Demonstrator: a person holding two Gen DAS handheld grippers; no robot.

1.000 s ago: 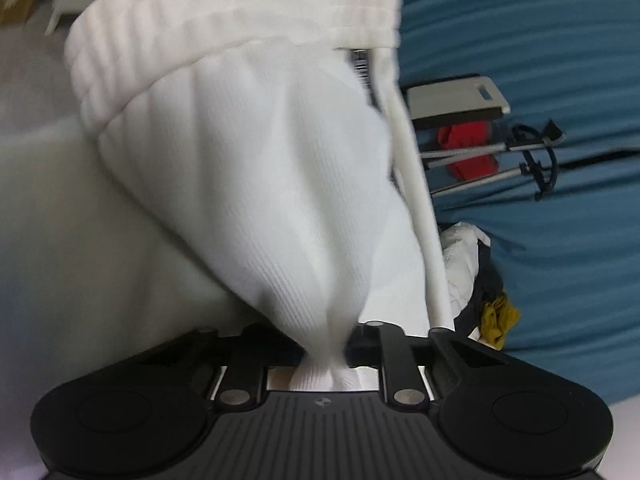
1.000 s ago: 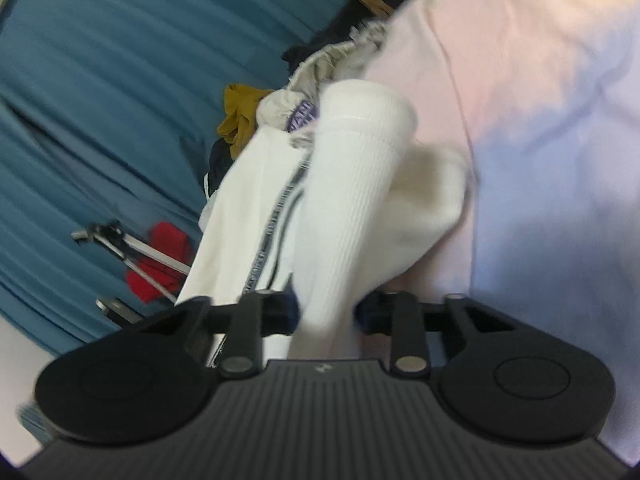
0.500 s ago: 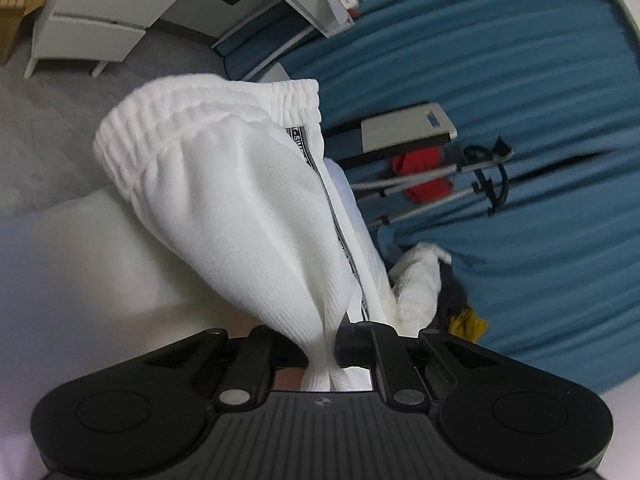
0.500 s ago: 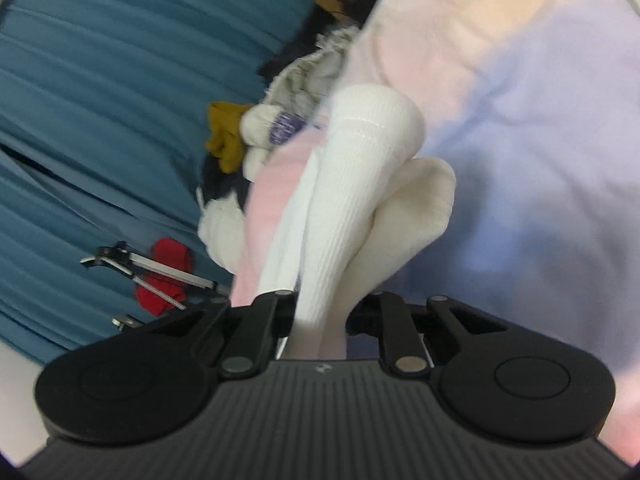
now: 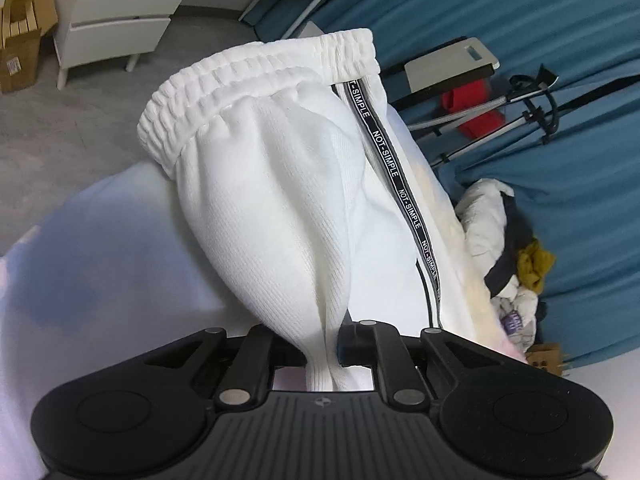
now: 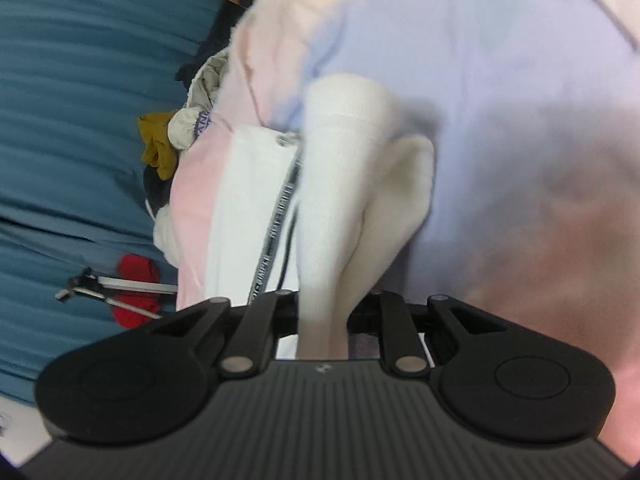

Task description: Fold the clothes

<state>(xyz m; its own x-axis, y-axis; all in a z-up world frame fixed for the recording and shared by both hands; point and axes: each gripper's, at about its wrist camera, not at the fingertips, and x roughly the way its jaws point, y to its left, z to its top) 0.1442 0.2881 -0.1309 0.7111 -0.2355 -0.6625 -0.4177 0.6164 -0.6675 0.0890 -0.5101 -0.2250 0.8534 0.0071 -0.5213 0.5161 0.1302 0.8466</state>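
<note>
White sweatpants (image 5: pixel 280 208) with an elastic waistband and a black "NOT-SIMPLE" side stripe (image 5: pixel 396 184) hang bunched over a pastel bed sheet (image 5: pixel 100 260). My left gripper (image 5: pixel 324 344) is shut on the bunched white fabric below the waistband. My right gripper (image 6: pixel 328 316) is shut on a ribbed white cuff end of the sweatpants (image 6: pixel 340 184), held over the pastel sheet (image 6: pixel 500 100). The striped leg (image 6: pixel 256 208) lies to its left.
A pile of other clothes (image 5: pixel 508 256) lies at the bed's edge, also in the right wrist view (image 6: pixel 176 140). Blue curtain (image 5: pixel 560 20), a tripod with a red item (image 5: pixel 476 116), white drawers (image 5: pixel 120 12) and a cardboard box (image 5: pixel 20 40) stand behind.
Both grippers kept hold of the sweatpants. The left one lowered the waistband end so the side stripe shows. The right one swung over the sheet with the cuff.
</note>
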